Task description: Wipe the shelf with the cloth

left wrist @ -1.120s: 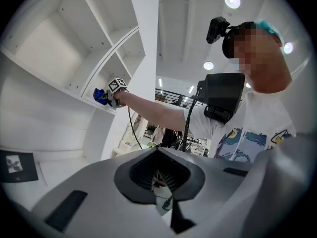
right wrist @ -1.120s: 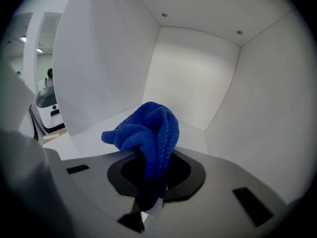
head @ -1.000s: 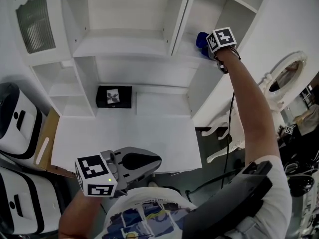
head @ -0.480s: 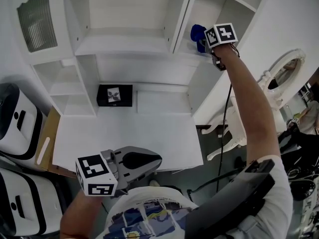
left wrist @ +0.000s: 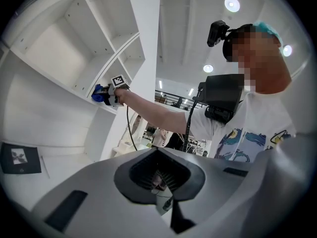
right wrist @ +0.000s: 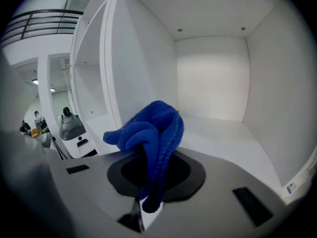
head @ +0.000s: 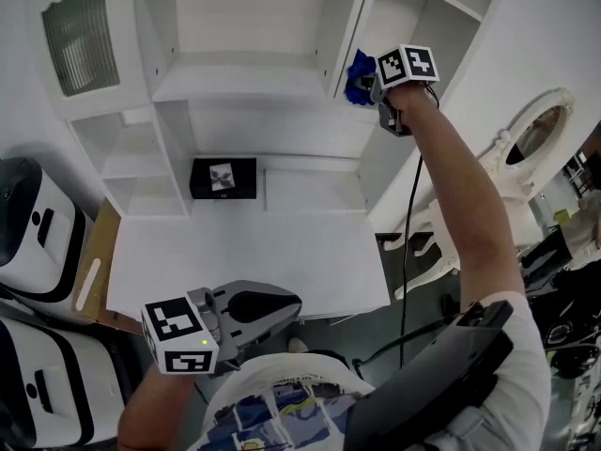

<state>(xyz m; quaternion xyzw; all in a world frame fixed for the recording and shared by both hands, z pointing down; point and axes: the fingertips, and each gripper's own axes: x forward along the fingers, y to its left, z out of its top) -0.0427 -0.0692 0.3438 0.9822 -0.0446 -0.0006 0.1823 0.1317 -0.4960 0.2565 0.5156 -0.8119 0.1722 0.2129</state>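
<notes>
**Blue cloth held at the front of a white shelf**

The right gripper [head: 372, 81] has its fingers pinching a bunched blue cloth [right wrist: 151, 130]. The cloth is at the front left corner of the white shelf [right wrist: 228, 133], beside its left wall. The left gripper [head: 254, 310], fingers pressed together with nothing between them, hangs well below the shelf, near the person's chest.

Bright, even white light. Glare from ceiling lamps [left wrist: 231, 4] high above the left gripper [left wrist: 161, 182] jaws. Soft shading on the shelf [right wrist: 223, 128] beyond the right gripper [right wrist: 148, 202] jaws. Fisheye bending, black corners in 2 views.
</notes>
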